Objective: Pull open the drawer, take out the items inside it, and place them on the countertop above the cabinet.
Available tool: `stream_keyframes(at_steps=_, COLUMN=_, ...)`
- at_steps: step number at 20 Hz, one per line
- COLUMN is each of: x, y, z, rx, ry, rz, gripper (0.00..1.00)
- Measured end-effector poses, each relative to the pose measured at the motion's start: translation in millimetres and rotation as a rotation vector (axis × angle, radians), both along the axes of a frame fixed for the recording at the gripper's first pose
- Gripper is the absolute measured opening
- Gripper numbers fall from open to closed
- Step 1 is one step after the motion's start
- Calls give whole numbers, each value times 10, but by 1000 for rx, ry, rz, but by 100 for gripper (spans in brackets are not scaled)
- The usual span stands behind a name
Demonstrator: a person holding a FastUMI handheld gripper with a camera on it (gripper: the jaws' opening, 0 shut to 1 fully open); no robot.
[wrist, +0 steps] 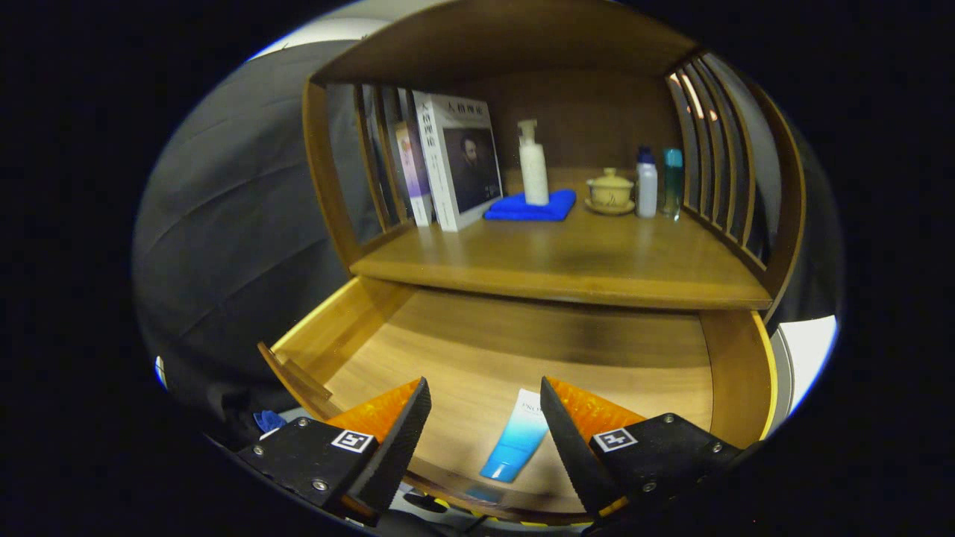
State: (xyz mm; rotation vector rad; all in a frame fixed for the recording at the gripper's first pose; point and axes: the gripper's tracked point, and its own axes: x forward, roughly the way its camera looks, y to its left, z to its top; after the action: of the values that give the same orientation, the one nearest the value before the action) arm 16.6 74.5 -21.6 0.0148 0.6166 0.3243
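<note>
The wooden drawer [351, 313] under the cabinet's countertop [567, 261] stands pulled out. A blue-and-white tube [516, 436] lies flat on the drawer floor near its front, between my two fingers and below them. My gripper [485, 395] hovers above the drawer's front part, open, with nothing held. The tube's white end points toward the cabinet and its blue end toward the drawer front.
On the countertop stand books [459, 160] at the left, a white pump bottle [533, 164] on a folded blue cloth [533, 206], a lidded yellow cup [610, 192] and two small bottles [656, 183]. Slatted wooden sides [709, 149] enclose the shelf.
</note>
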Motion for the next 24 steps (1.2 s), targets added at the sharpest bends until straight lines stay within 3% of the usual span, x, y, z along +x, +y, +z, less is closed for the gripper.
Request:
stream_keyframes(at_steps=12, x=94, y=-205, z=-765, rx=-66, ry=441, rz=-39, gripper=88)
stream_keyframes(at_steps=16, x=58, y=-160, z=-822, rx=-51, ry=513, rz=-28, gripper=86)
stream_keyframes(at_steps=21, x=72, y=-196, z=-959, rx=-50, ry=606, rz=-71, gripper=85)
stream_keyframes(at_steps=24, x=58, y=-234, z=-979, rx=-74, ry=605, rz=-63, gripper=76)
